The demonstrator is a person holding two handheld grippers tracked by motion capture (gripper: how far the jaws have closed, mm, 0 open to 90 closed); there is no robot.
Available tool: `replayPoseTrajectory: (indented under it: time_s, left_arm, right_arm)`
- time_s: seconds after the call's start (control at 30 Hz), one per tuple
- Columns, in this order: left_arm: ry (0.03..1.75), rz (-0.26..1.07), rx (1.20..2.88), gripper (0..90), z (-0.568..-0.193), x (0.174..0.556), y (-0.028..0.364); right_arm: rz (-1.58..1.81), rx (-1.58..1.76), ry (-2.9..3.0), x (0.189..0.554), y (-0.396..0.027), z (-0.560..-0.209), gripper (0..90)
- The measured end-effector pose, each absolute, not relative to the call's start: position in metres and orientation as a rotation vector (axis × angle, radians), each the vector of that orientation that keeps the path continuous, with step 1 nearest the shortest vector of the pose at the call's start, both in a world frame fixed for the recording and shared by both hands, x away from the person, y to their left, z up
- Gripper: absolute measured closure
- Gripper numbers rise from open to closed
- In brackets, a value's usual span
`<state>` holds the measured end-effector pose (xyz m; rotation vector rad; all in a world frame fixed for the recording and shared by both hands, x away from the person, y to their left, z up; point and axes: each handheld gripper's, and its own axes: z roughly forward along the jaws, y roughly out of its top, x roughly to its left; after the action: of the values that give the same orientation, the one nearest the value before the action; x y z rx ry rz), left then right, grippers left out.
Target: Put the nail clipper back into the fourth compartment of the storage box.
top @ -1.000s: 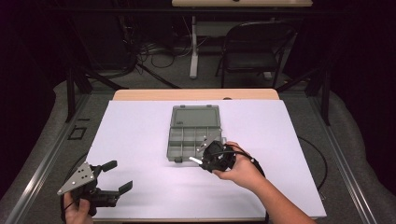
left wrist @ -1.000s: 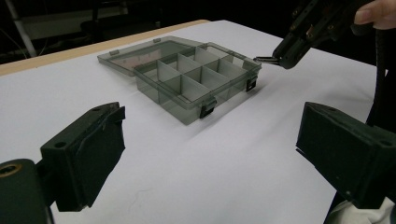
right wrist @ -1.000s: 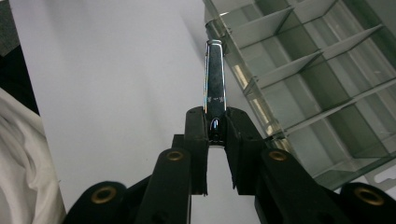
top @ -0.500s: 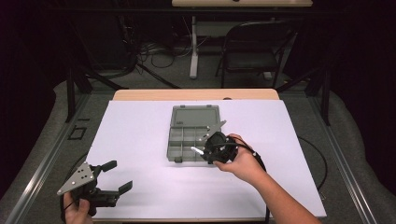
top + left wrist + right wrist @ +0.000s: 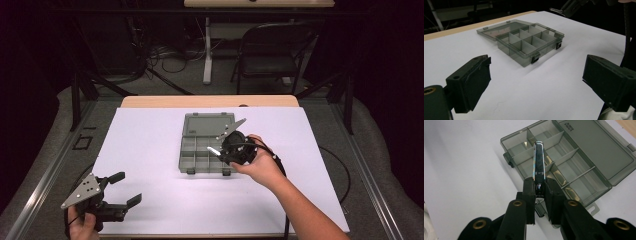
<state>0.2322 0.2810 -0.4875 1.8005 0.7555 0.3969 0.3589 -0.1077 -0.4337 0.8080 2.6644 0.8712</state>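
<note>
Organizer box (image 5: 207,145): lid open flat, mid-table (image 5: 150,130), bare white surface all around. Right claw (image 5: 539,188) clamps shiny metal bar (image 5: 539,160) above box's compartments. Left claw (image 5: 120,189) wide, unladen, well apart at box's near-left.

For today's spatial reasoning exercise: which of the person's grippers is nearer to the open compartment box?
Right. The right gripper hangs over the compartment box, clamping a shiny metal bar. The left gripper sits open near the table's front left corner, well apart from the box.
</note>
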Motion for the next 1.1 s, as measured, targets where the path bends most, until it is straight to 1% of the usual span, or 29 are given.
replayPoseTrajectory:
  time_s: [0.57,1.1]
  left_arm:
    - [0.754,0.398,1.804,7.5,-0.488,0.232,0.281]
    - [0.752,0.392,1.799,7.5,-0.488,0.233,0.282]
  right_arm:
    - [0.875,0.904,2.603,0.384,-0.11,-0.429,79.4]
    - [0.845,1.011,2.557,0.408,-0.117,-0.441,79.4]
